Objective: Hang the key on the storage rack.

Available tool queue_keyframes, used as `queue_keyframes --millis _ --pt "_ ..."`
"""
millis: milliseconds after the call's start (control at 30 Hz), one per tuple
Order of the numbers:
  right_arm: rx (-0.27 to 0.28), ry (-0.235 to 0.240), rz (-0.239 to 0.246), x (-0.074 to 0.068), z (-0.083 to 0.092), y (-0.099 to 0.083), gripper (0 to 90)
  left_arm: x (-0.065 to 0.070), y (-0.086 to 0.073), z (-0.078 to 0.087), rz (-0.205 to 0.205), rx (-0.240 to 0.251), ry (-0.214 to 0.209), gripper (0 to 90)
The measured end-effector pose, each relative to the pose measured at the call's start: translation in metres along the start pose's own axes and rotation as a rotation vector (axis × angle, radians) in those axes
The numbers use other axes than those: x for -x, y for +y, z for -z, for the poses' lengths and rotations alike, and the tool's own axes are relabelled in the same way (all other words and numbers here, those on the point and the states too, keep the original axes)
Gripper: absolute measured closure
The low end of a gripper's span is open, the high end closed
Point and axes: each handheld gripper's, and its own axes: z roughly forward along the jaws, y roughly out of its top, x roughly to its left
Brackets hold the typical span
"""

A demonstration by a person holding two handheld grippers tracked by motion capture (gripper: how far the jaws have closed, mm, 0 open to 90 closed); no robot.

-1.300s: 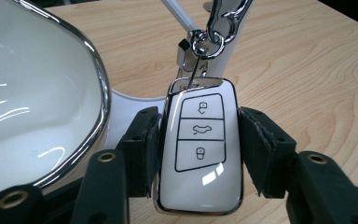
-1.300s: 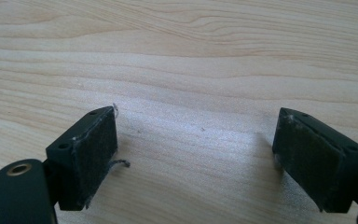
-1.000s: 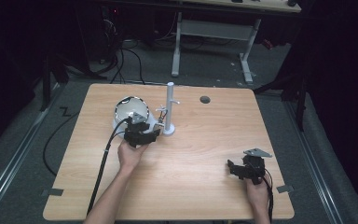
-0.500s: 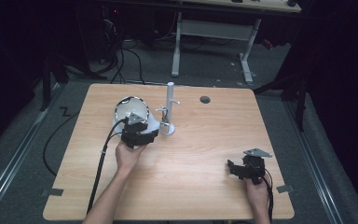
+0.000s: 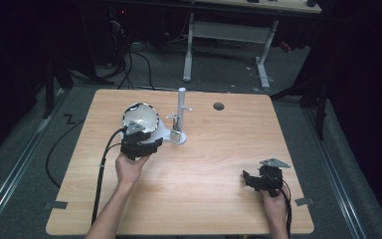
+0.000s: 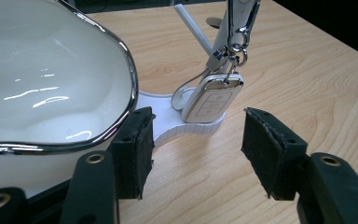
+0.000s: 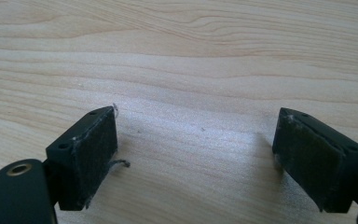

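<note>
- my left jaws (image 6: 196, 149) stand partly apart with nothing pressed between the pads, and they have just been opening a little further.
- between and beyond those pads (image 6: 133, 149), in the left gripper view, a silver car key fob (image 6: 213, 99) hangs upright from a metal clip (image 6: 235, 39) on the white stand (image 6: 168, 126); its lower end sits at the stand's base.
- the key fob is close ahead of my left jaws but not touching either pad.
- a white bowl with a chrome rim (image 6: 46, 79) sits to the left in that view, its rim just beside my left-hand pad and partly over it; i cannot tell whether they touch.
- from the high view, my left gripper (image 5: 140, 144) sits at the near edge of the bowl (image 5: 140, 118), with the stand's post (image 5: 181, 107) just to the right of it.
- the bowl rests on the stand's flat base, left of the post.
- my right jaws (image 7: 196, 158) are wide open and hold nothing; bare wood of the desk (image 7: 191, 70) lies between the pads.
- in the high view my right gripper (image 5: 263, 180) rests low near the desk's near right corner, well apart from the stand and bowl.
- a small dark round hole (image 5: 219, 106) sits in the desk (image 5: 204, 169) behind the stand, towards the far edge.
</note>
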Motion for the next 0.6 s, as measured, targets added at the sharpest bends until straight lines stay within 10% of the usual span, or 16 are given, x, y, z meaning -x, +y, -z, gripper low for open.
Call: queue_keyframes --millis 600 --pt "0.0 0.0 0.001 0.0 0.0 0.0 14.0 -0.009 -0.008 0.023 0.031 0.037 0.012 43.6"
